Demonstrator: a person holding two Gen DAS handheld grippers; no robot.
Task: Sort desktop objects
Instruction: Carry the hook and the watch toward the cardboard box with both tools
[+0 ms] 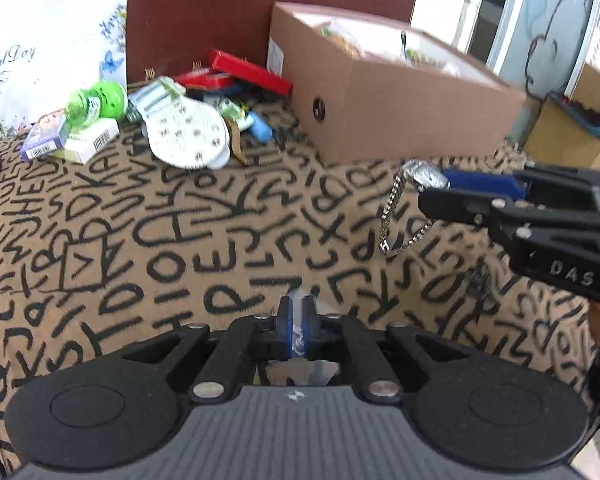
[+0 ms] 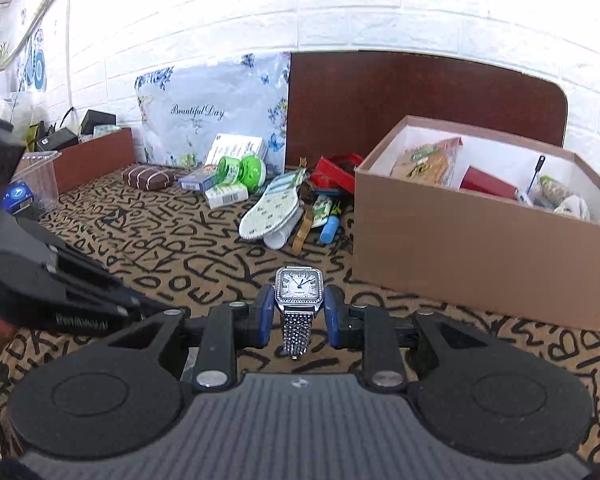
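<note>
silver metal is what is pinched in the right claw (image 2: 298,316): a square-faced watch (image 2: 299,289) is held by its case between the blue pads, face up toward the camera, its long axis running toward the bottom of the frame as the studded band hangs down. the cardboard box (image 2: 480,248), already part-filled, is seen right of the watch and beyond it, near but not touching; the right claw is judged the nearer one for a drop there. in the left wrist view the left claw (image 1: 297,330) is pressed almost together low in the frame, with something clear and thin seemingly between the pads; what it is cannot be told. "beautiful day" is read on a floral bag (image 2: 212,120) at upper left; "das" is read on the right claw's body. loose letters cover the table (image 2: 180,264) cloth.
</note>
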